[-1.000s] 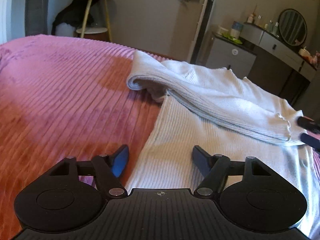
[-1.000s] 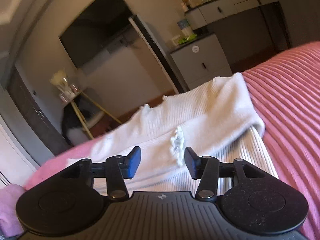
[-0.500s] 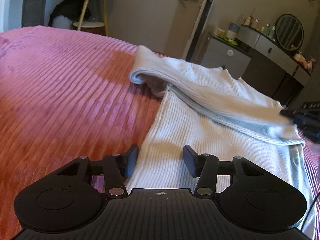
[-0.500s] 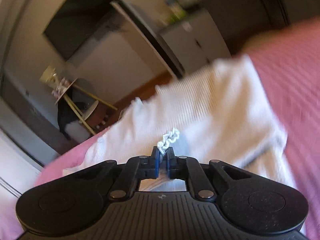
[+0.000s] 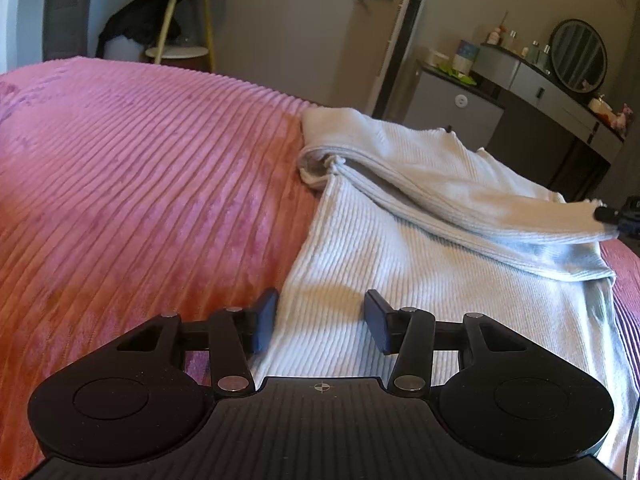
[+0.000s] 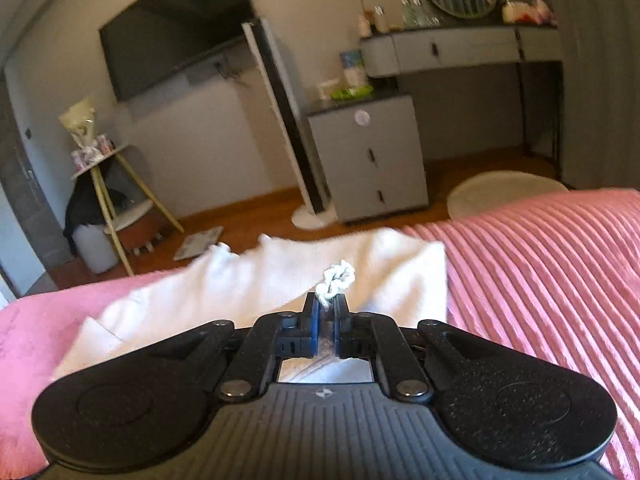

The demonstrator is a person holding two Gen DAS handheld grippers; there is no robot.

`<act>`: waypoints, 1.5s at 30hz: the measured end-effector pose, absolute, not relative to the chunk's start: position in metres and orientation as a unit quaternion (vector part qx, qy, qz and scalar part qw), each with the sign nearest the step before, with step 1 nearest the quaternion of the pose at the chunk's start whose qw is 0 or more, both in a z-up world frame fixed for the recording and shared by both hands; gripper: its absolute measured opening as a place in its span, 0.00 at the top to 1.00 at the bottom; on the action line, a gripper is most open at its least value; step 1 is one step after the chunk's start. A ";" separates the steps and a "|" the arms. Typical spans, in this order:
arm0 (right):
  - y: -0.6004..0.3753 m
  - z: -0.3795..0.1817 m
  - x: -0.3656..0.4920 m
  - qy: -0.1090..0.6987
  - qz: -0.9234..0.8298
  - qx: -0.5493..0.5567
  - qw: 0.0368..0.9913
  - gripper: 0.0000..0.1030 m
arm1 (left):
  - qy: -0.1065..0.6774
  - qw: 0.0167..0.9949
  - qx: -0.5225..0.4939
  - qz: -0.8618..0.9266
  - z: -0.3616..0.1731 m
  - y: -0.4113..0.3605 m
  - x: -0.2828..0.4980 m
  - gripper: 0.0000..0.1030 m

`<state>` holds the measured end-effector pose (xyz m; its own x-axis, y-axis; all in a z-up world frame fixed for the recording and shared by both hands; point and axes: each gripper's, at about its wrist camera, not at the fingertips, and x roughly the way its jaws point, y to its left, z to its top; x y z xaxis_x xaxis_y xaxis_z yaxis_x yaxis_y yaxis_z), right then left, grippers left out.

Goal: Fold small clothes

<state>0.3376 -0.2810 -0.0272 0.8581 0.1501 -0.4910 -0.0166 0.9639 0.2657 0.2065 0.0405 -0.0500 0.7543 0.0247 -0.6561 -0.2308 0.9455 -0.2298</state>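
A white ribbed garment (image 5: 404,240) lies on the pink ribbed bedspread (image 5: 152,184), with a sleeve folded across its upper part. My left gripper (image 5: 320,326) is open, low over the garment's near left edge, with nothing between its fingers. My right gripper (image 6: 329,312) is shut on the sleeve's frilled cuff (image 6: 335,280) and holds it raised above the garment (image 6: 248,284). Its tip shows at the right edge of the left wrist view (image 5: 608,214).
Past the bed's far edge stand a grey cabinet (image 6: 368,156), a vanity desk with a round mirror (image 5: 578,56), a white floor fan (image 6: 296,132), a small side table (image 5: 180,20) and a round rug (image 6: 500,192).
My right gripper closed on the sleeve cuff and lifted it. My left gripper closed a little and moved slightly lower and closer over the garment's edge.
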 end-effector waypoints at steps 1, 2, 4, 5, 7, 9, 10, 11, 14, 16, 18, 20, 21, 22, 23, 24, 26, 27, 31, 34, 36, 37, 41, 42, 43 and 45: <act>-0.284 -0.029 0.337 0.260 0.037 0.127 0.957 0.94 | 0.343 0.925 -0.149 0.069 -0.049 0.040 0.206 0.50; -0.287 -0.031 0.337 0.260 0.031 0.130 0.956 0.94 | 0.343 0.925 -0.149 0.069 -0.050 0.040 0.206 0.50; -0.289 -0.036 0.337 0.261 0.022 0.131 0.956 0.94 | 0.342 0.925 -0.147 0.070 -0.049 0.040 0.206 0.49; -0.288 -0.038 0.337 0.262 0.014 0.119 0.958 0.94 | 0.342 0.926 -0.147 0.070 -0.049 0.040 0.206 0.48; -0.286 -0.042 0.337 0.263 0.004 0.093 0.960 0.94 | 0.339 0.927 -0.144 0.069 -0.049 0.039 0.205 0.47; -0.285 -0.049 0.340 0.269 -0.010 0.073 0.960 0.94 | 0.338 0.929 -0.136 0.069 -0.049 0.037 0.205 0.45; -0.285 -0.054 0.342 0.276 -0.023 0.063 0.959 0.94 | 0.338 0.929 -0.136 0.069 -0.049 0.036 0.205 0.44; -0.286 -0.058 0.344 0.287 -0.029 0.060 0.956 0.93 | 0.338 0.929 -0.137 0.069 -0.048 0.036 0.205 0.44; -0.291 -0.063 0.344 0.305 -0.044 0.083 0.948 0.89 | 0.336 0.929 -0.144 0.065 -0.046 0.039 0.205 0.43; -0.291 -0.056 0.333 0.288 -0.046 0.102 0.951 0.86 | 0.330 0.930 -0.149 0.062 -0.046 0.040 0.204 0.37; -0.288 -0.049 0.321 0.267 -0.038 0.105 0.957 0.86 | 0.324 0.933 -0.146 0.060 -0.045 0.038 0.203 0.30; -0.280 -0.045 0.312 0.251 -0.025 0.096 0.963 0.86 | 0.321 0.935 -0.136 0.057 -0.044 0.033 0.203 0.28; -0.276 -0.044 0.310 0.246 -0.008 0.091 0.965 0.86 | 0.322 0.936 -0.131 0.053 -0.044 0.030 0.203 0.27; -0.272 -0.045 0.311 0.248 0.010 0.088 0.965 0.86 | 0.322 0.937 -0.126 0.052 -0.044 0.028 0.204 0.25; -0.269 -0.047 0.314 0.256 0.023 0.082 0.963 0.86 | 0.323 0.937 -0.122 0.052 -0.044 0.027 0.204 0.25; -0.263 -0.049 0.317 0.267 0.027 0.071 0.961 0.86 | 0.324 0.937 -0.118 0.050 -0.044 0.026 0.204 0.25; -0.258 -0.056 0.323 0.283 0.024 0.049 0.958 0.86 | 0.326 0.937 -0.117 0.050 -0.045 0.026 0.205 0.24; -0.259 -0.060 0.326 0.293 0.018 0.046 0.955 0.86 | 0.328 0.936 -0.118 0.050 -0.045 0.026 0.205 0.24; -0.269 -0.076 0.340 0.321 0.000 0.030 0.947 0.92 | 0.335 0.933 -0.124 0.052 -0.048 0.029 0.208 0.21; -0.264 -0.088 0.344 0.318 0.010 -0.040 0.947 0.95 | 0.337 0.933 -0.120 0.051 -0.050 0.029 0.208 0.20; -0.255 -0.091 0.347 0.319 0.010 -0.078 0.945 0.95 | 0.339 0.932 -0.115 0.050 -0.050 0.028 0.209 0.20; -0.249 -0.091 0.349 0.323 0.005 -0.094 0.942 0.95 | 0.340 0.932 -0.113 0.050 -0.050 0.028 0.209 0.19; -0.235 -0.078 0.349 0.339 -0.012 -0.122 0.933 0.93 | 0.341 0.931 -0.122 0.051 -0.047 0.031 0.207 0.19; -0.234 -0.072 0.342 0.336 -0.013 -0.112 0.935 0.90 | 0.338 0.931 -0.128 0.052 -0.045 0.033 0.206 0.19; -0.235 -0.068 0.335 0.331 -0.010 -0.103 0.938 0.86 | 0.335 0.932 -0.131 0.053 -0.043 0.035 0.206 0.19; -0.238 -0.065 0.315 0.320 0.004 -0.081 0.944 0.58 | 0.330 0.932 -0.136 0.059 -0.040 0.037 0.206 0.18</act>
